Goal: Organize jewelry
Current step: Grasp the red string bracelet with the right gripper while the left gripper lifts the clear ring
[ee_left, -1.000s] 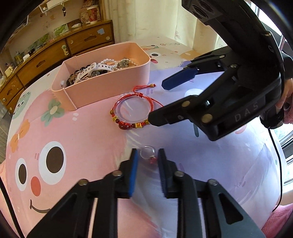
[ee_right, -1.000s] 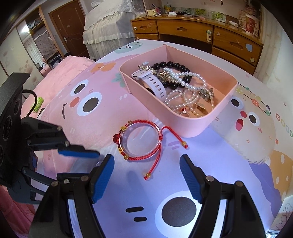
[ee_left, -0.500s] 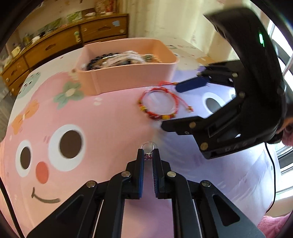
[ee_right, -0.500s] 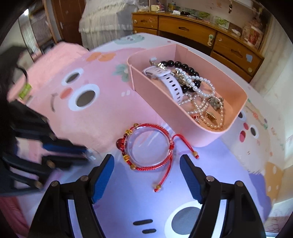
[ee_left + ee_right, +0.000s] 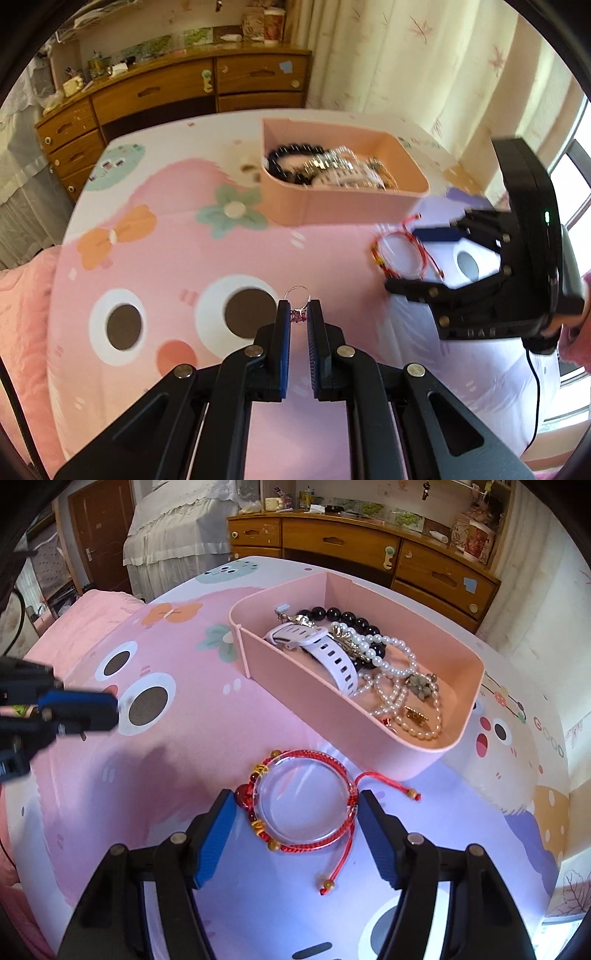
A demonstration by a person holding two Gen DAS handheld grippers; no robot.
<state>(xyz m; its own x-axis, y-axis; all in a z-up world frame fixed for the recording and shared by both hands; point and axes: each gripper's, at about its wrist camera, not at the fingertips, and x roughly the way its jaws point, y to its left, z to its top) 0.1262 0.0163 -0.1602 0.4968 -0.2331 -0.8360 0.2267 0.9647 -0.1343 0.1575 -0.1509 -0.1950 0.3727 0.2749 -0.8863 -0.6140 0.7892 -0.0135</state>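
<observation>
- A small silver ring (image 5: 296,300) with a pinkish stone is held at the tips of the left gripper (image 5: 295,314); its jaws are drawn close together and clamped on the stone end, the hoop standing out past the tips.
- From the left wrist view the ring appears lifted off the cartoon-printed bedspread (image 5: 184,266), though the height cannot be judged.
- The pink tray (image 5: 369,738) is seen at about 1 o'clock from the left gripper, well apart from the ring.
- A black bead bracelet (image 5: 343,618), a white watch strap (image 5: 325,653) and pearl strands (image 5: 391,672) are already lying in the tray, so part of the sorting is judged done.
- The red cord bracelet (image 5: 306,805), wound around a clear bangle, lies flat on the bedspread just beside the tray's near wall, at 12 o'clock from the right gripper (image 5: 295,808).
- The right gripper's jaws are spread wide, one on each side of the bracelet; contact with the beads cannot be confirmed, and nothing is gripped.
- Two pieces are judged left outside the tray: the ring, in hand, and the red bracelet, not yet grasped.
- The ring would next need carrying over the tray rim and releasing; being tiny and pinched at one end, it could slip or twist.
</observation>
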